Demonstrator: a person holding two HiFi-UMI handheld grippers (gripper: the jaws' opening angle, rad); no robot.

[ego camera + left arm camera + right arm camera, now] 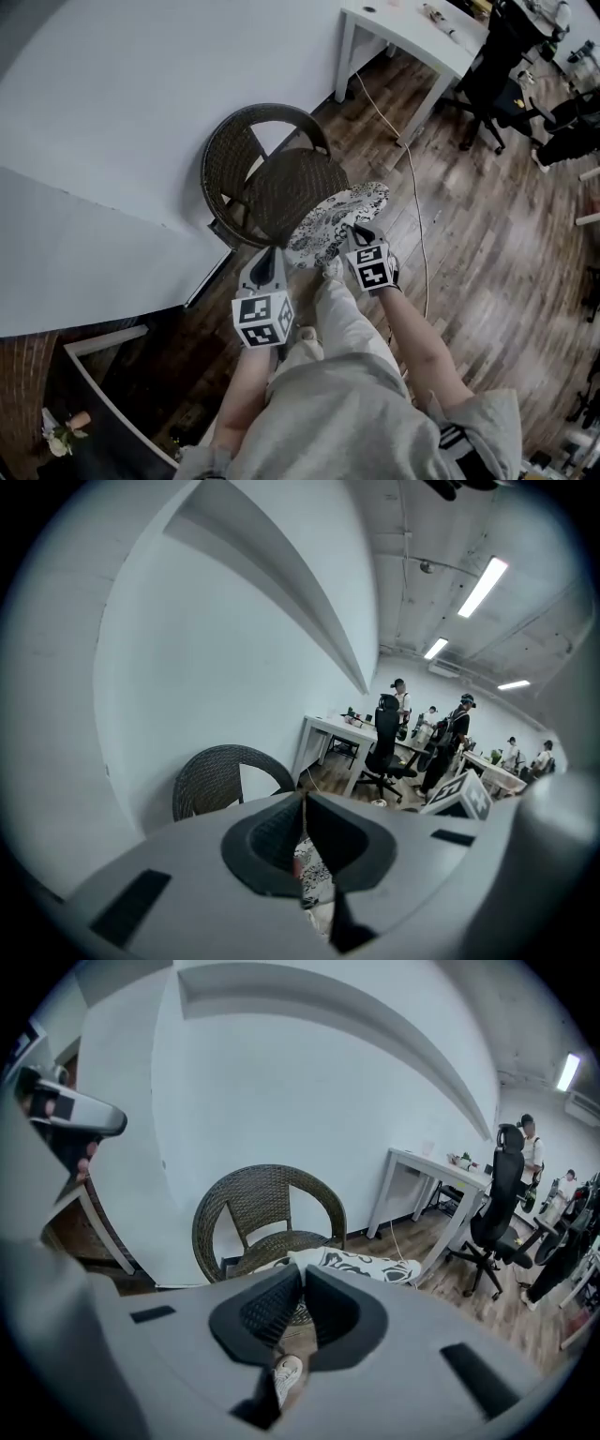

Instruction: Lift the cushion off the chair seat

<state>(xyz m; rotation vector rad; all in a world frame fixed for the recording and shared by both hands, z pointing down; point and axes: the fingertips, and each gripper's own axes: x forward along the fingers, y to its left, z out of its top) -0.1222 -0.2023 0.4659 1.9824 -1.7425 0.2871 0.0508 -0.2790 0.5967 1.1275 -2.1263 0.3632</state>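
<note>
The black-and-white patterned cushion (339,217) hangs in front of the brown wicker chair (267,173), whose woven seat shows bare behind it. My left gripper (281,253) is shut on the cushion's near left edge, and my right gripper (362,231) is shut on its near right edge. In the left gripper view the jaws (302,803) pinch the fabric, and the cushion (315,878) droops below them with the chair (220,778) beyond. In the right gripper view the gripper (302,1274) is closed on the cushion's (366,1265) corner, in front of the chair (267,1208).
A white wall stands behind the chair. A white desk (412,37) and a black office chair (497,89) are at the far right, and a pale cable (415,220) runs across the wood floor. Several people (450,733) stand far off. My legs (342,319) are below the cushion.
</note>
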